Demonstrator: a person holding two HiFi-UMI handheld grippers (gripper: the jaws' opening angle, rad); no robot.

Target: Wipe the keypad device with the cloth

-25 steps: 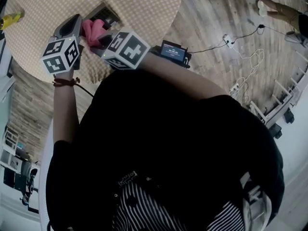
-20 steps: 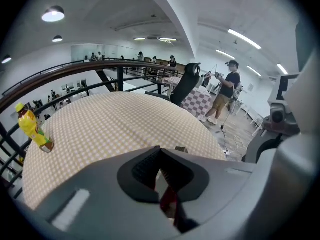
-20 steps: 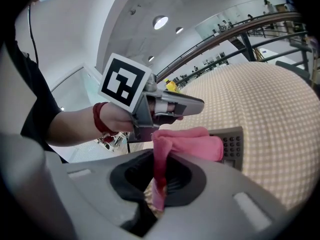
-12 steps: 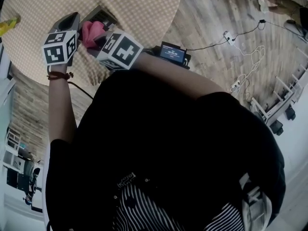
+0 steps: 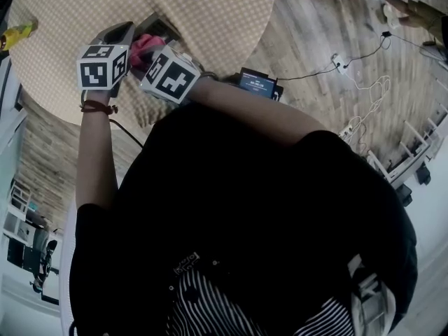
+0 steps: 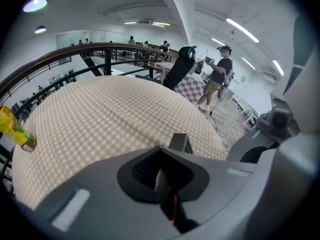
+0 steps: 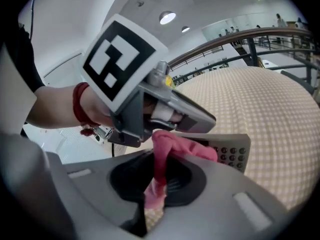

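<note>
**Surface and room.** The surface [image 6: 100, 114] is round and carries a yellow-and-white checked cover. It stands on a wooden plank floor [image 5: 315, 26] in a large open hall with strip ceiling lights and a dark curved railing [image 6: 75, 54]. White cables [image 5: 360, 100] lie on the floor, well apart from the surface. A standing person [image 6: 220, 79] and a black chair [image 6: 181, 66] are visible beyond the far edge.

**Item count.**
- Claws: two. The left claw [image 6: 162, 179] is closed on a thin edge of the keypad device. The right claw [image 7: 157, 184] is clamped on the cloth.
- Keypad device [image 7: 227, 151]: one. It lies near the edge of the surface closest to the person.
- Cloth [image 7: 167, 146]: one, pink. It is bunched on the keypad device, touching it, just beside the left claw.
- Yellow item [image 6: 15, 131]: one, at the left edge of the surface, well apart from the claws.

**Limited visibility.**
- In the head view, both claws and the cloth cover most of the keypad device; only one corner shows.
- In the right gripper view, a block of round keys shows; the rest lies under the cloth.
- The type of the yellow item cannot be determined.
- The person's black top [image 5: 266, 208] fills the lower head view.
</note>
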